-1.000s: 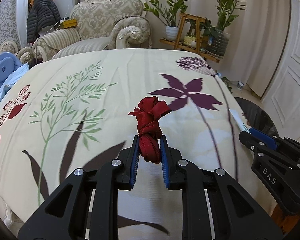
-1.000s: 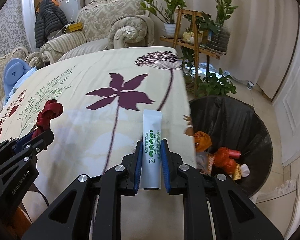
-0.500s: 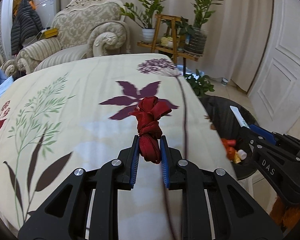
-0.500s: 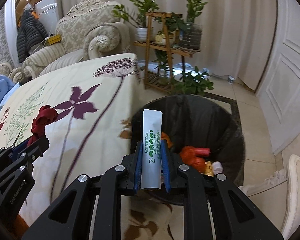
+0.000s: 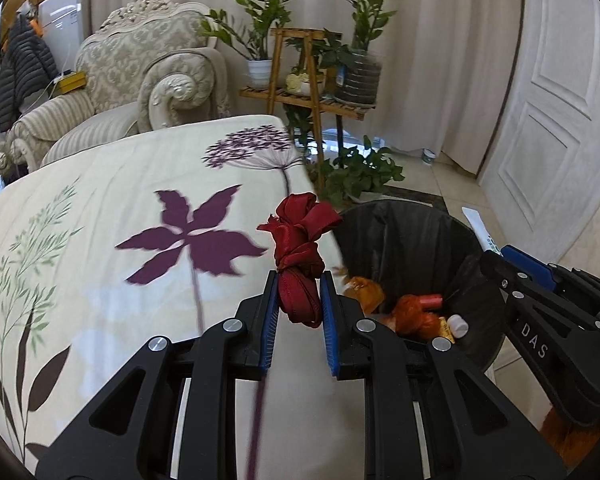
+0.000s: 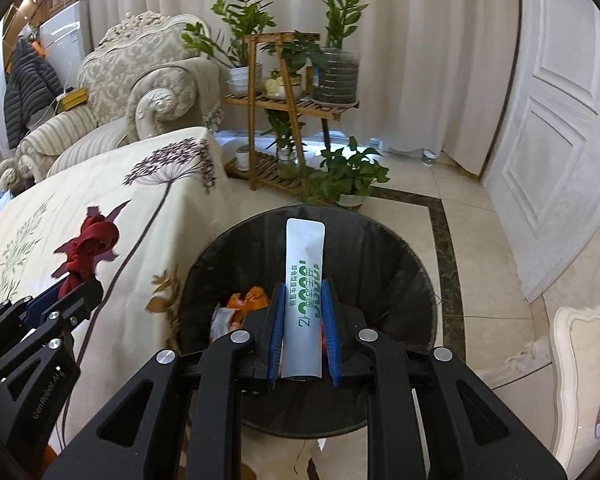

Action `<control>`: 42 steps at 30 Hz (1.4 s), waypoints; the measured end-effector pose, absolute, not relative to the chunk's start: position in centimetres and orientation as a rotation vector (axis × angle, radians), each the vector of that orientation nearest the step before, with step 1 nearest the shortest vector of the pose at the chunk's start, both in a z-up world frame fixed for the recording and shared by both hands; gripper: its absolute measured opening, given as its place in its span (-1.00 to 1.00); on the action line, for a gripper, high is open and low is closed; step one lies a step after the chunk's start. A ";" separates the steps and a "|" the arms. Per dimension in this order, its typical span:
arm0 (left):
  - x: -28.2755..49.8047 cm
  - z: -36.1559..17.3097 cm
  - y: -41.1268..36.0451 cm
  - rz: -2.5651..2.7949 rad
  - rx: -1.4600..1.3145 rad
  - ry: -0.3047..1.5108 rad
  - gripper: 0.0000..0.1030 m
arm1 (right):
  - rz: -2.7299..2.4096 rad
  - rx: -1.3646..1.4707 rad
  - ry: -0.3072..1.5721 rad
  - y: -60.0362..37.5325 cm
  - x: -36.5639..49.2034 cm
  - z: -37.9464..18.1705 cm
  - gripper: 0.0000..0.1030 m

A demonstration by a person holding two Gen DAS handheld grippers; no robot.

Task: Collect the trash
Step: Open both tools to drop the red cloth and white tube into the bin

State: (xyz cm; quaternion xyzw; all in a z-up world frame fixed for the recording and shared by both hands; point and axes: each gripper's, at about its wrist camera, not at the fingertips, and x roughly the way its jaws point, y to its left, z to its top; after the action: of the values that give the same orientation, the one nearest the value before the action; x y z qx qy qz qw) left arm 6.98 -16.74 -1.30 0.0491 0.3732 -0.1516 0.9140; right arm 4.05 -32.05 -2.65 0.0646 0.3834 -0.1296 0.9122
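Observation:
My left gripper (image 5: 299, 280) is shut on a knotted red ribbon (image 5: 302, 240) and holds it over the table's right edge, beside the black-lined trash bin (image 5: 400, 232). My right gripper (image 6: 303, 288) is shut on a white sachet with green print (image 6: 305, 264) and holds it above the open bin (image 6: 380, 248). The bin holds orange wrappers (image 5: 414, 314) and other trash. The ribbon also shows in the right wrist view (image 6: 90, 244), and the right gripper with the sachet in the left wrist view (image 5: 496, 258).
The table (image 5: 100, 208) carries a cream floral cloth. A wooden plant stand (image 6: 288, 108) and a potted plant (image 6: 344, 176) stand behind the bin. An armchair (image 5: 148, 76) is at the back, a white door (image 6: 560, 120) on the right.
Both grippers have swung right with their loads, away from the table top. The sachet went from over the table to over the bin. The ribbon reached the table's edge.

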 end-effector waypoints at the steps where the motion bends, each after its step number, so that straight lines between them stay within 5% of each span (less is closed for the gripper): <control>1: 7.2 -1.4 -17.2 -0.315 0.105 0.770 -0.62 | -0.272 0.135 0.789 -32.4 4.2 -2.7 -0.63; 13: 10.1 -1.8 -20.6 -0.325 0.132 0.783 -0.59 | -0.329 0.160 0.769 -35.2 6.1 -2.9 -0.63; 15: 10.5 -1.9 -21.0 -0.325 0.131 0.787 -0.55 | -0.342 0.168 0.770 -35.7 6.5 -3.0 -0.47; 19: 10.6 -1.7 -21.0 -0.317 0.124 0.775 0.21 | -0.373 0.172 0.760 -36.3 6.5 -3.1 -0.08; 25: 10.2 -1.7 -20.2 -0.300 0.124 0.755 0.54 | -0.373 0.167 0.760 -36.3 6.0 -3.1 0.05; 42: 7.4 -0.7 -16.6 -0.284 0.087 0.737 0.68 | -0.380 0.154 0.738 -33.4 2.9 -2.1 0.31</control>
State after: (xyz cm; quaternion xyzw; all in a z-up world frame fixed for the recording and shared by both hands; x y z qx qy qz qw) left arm 7.38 -16.59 -0.70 0.0422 0.3588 -0.1384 0.9221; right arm 2.87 -33.43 -2.11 0.0746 0.3582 -0.1845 0.9122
